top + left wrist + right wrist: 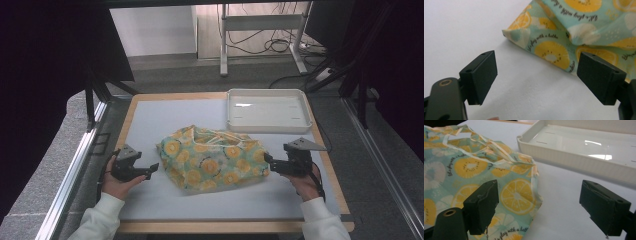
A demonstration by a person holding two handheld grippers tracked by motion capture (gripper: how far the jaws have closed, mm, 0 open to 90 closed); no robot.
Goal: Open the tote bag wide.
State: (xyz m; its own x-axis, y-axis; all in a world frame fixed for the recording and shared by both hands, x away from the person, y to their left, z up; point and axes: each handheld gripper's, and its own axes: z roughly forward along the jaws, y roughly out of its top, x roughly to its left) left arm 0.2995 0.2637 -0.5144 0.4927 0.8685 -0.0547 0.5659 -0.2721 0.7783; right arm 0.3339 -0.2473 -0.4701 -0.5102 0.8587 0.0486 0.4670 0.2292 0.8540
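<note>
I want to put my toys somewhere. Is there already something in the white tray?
No. The white tray shows a bare, shiny bottom, and the lemon cloth lies beside it on the table.

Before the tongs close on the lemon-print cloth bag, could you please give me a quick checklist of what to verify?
1. Left tongs open: ok.
2. Right tongs open: ok.
3. Crumpled teal cloth bag with yellow lemon print lying between both tongs: ok.
4. Fabric edge between the left jaws: not ok, beside them.
5. White rectangular plastic tray empty: ok.
6. Thin bag handles free of tangles: cannot tell.
</note>
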